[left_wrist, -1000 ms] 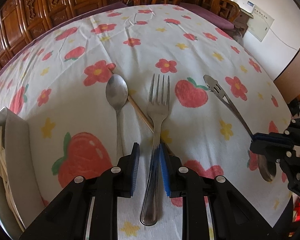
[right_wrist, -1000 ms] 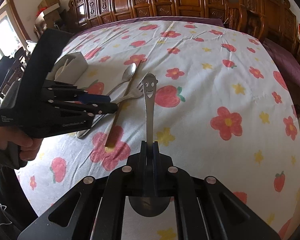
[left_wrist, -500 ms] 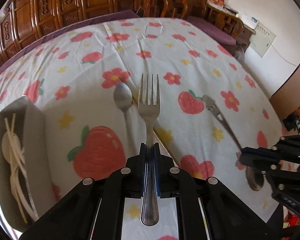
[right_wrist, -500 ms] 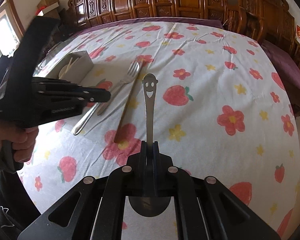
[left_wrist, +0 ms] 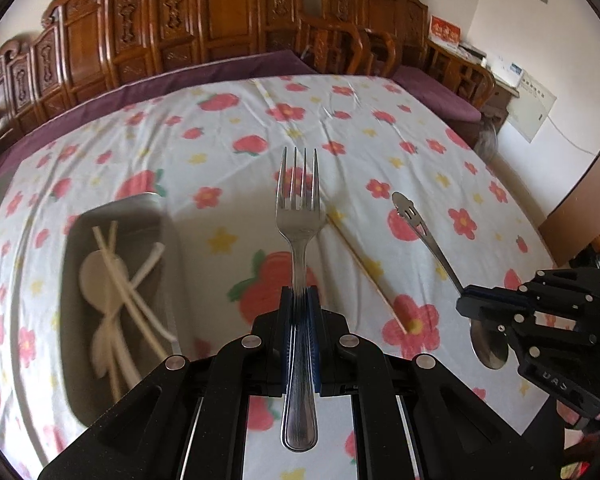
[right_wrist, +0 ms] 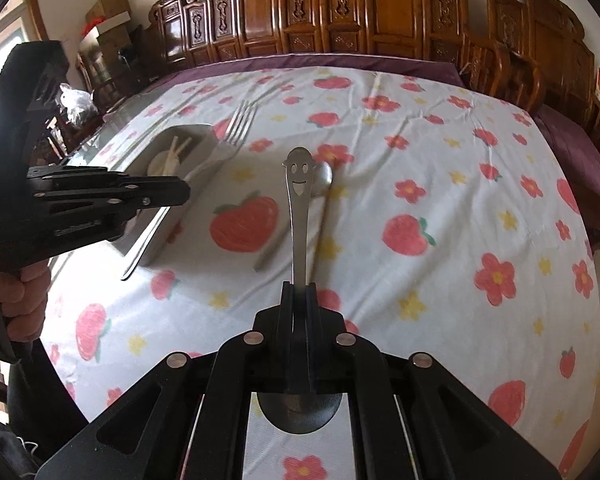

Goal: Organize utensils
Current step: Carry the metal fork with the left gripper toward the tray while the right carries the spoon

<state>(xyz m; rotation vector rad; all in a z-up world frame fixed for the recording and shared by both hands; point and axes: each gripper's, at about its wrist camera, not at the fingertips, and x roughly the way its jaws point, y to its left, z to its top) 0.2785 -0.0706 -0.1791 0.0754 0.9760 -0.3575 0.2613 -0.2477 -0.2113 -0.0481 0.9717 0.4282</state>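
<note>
L gripper clamped on fork, lifted off tablecloth, tines fwd, near tray w/ pale utensils. R gripper clamped on smiley spoon, also off cloth. Plain spoon, chopstick lying on cloth.

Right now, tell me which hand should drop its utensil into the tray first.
Left. Its fingers clamp the fork, whose tines reach alongside the tray in the right wrist view. The right hand's smiley spoon is farther off.
</note>
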